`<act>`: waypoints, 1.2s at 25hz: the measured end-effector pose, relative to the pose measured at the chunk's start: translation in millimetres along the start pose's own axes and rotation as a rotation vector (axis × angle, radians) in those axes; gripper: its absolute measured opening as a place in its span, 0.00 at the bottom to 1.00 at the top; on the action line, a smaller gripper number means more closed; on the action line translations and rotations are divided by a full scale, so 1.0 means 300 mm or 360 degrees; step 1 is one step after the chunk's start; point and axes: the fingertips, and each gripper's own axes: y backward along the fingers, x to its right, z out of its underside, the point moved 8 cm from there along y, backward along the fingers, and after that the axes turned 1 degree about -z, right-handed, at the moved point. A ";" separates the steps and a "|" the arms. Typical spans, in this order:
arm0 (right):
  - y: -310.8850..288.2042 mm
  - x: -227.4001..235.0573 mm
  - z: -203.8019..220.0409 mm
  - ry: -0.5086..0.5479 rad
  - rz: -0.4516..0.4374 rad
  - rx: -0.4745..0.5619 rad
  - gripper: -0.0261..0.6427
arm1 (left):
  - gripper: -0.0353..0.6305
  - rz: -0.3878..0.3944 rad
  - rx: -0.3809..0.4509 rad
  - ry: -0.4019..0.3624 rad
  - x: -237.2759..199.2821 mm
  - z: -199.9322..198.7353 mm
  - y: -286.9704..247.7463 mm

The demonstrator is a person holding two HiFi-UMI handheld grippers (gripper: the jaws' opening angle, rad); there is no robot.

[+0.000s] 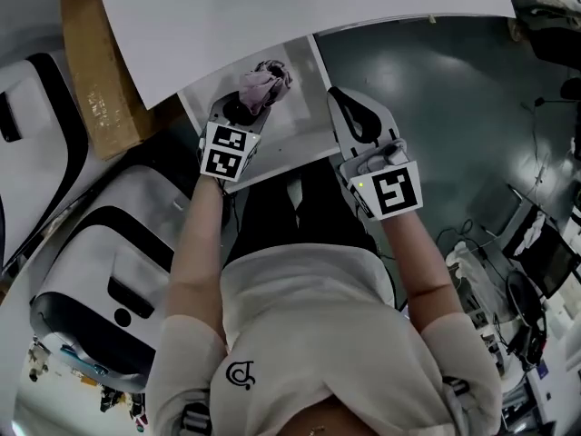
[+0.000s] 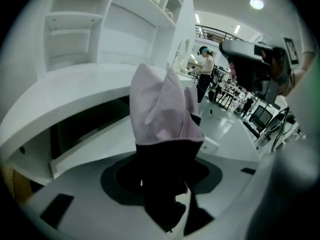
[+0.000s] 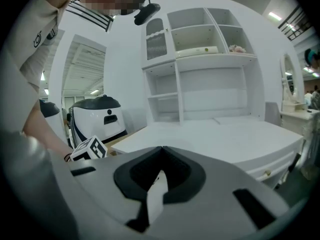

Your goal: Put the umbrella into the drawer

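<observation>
The left gripper [image 1: 243, 109] is clamped on the umbrella [image 1: 263, 84], its jaws held partway apart by the dark lower end of it. The pale pink folded cloth sticks out past the fingertips. The umbrella's long axis runs on along the line the gripper points: away from the person and slanting down.

The umbrella is directly above the open drawer [image 1: 298, 121], over its left half and towards the back, near where the drawer goes in under the desk top [image 1: 272, 16]. From the head view I cannot tell whether the cloth already touches the drawer floor or hangs just over it. As I judge it, the coming move is mostly a lowering, and the umbrella may need laying flatter so that it lies along the drawer and not on end.

The right gripper [image 1: 361, 116] is just outside the drawer's right edge, with its jaws together and nothing between them. It is near the drawer, but the left gripper is the one over it.

The rest of the drawer floor looks bare, so nothing inside stands in the way. The overhanging edge of the desk top, just behind the umbrella, is the thing most likely to be struck.

Left of the drawer a cardboard box [image 1: 95, 71] leans by the desk, and a white machine with black trim [image 1: 118, 243] stands nearer the person, well apart from the drawer.
</observation>
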 end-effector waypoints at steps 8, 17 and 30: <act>-0.055 0.082 0.078 -0.0052 0.0029 0.0015 0.05 | 0.39 0.0028 -0.0226 -0.0048 -0.012 0.093 -0.194; -0.062 0.109 0.185 -0.0116 0.0000 -0.0069 0.05 | 0.38 0.0056 -0.0388 -0.0043 -0.031 0.166 -0.303; -0.064 0.079 0.108 -0.0124 -0.0086 -0.0037 0.05 | 0.59 0.0045 -0.0174 0.0138 0.002 0.073 -0.193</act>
